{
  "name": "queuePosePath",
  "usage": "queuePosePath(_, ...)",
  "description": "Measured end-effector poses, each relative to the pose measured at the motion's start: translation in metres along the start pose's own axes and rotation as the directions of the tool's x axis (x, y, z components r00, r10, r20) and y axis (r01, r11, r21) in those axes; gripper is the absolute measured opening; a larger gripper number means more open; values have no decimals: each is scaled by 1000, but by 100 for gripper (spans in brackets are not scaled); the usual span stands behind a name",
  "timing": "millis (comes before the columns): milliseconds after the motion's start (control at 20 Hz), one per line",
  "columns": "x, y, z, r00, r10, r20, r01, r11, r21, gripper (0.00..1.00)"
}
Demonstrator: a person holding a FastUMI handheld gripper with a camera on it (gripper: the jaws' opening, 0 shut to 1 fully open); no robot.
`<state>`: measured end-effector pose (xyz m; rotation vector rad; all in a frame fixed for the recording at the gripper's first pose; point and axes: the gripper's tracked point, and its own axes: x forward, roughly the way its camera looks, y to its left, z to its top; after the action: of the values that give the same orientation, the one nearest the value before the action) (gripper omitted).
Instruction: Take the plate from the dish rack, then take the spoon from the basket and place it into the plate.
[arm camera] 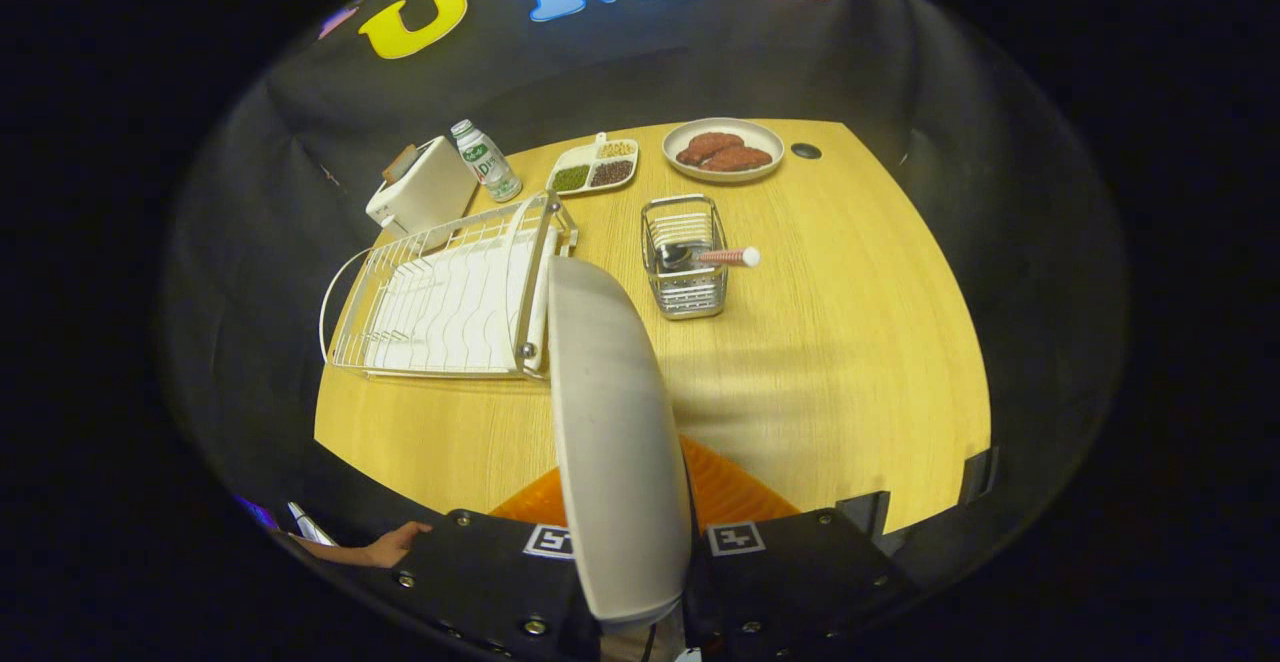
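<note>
At the far left, low down beside the tongs' body, a hand rests at the counter's near edge. Up the counter on that side stands a white toaster, with a small bottle upright just to its right. In front of those two sits the white wire rack, with a white ribbed tray under its wires; no dish stands in it.

Just right of the rack, the plate stands on edge, lifted off the counter and held in the tongs. The two fingers are clamped on its lower rim, one on each side, so the plate rises between them and hides the rack's near right corner. Its pale underside faces right. Behind the plate, on the counter near the fingers, an orange ribbed mat shows on both sides.

Beyond the plate and a little right stands the basket, a small wire caddy well apart from the rack. The spoon lies in it, its bowl down inside and its pinkish handle sticking out over the right rim with a white tip.

Farther back, between bottle and basket, a divided tray holds green, dark and pale grains. Right of it, a round dish carries brown pieces of food, and a small dark disc lies on the counter just beside that dish.
</note>
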<state>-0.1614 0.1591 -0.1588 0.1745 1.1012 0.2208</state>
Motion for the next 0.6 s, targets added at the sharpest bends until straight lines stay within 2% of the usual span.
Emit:
queuePosePath(200, 39, -3, -33, 995, 82, -61, -77, 994, 78, 32)
queuePosePath(450, 63, 5, -45, 978, 201, -64, -187, 967, 174, 32)
queuePosePath(600, 74, 4, -44, 954, 297, -46, -283, 938, 200, 32)
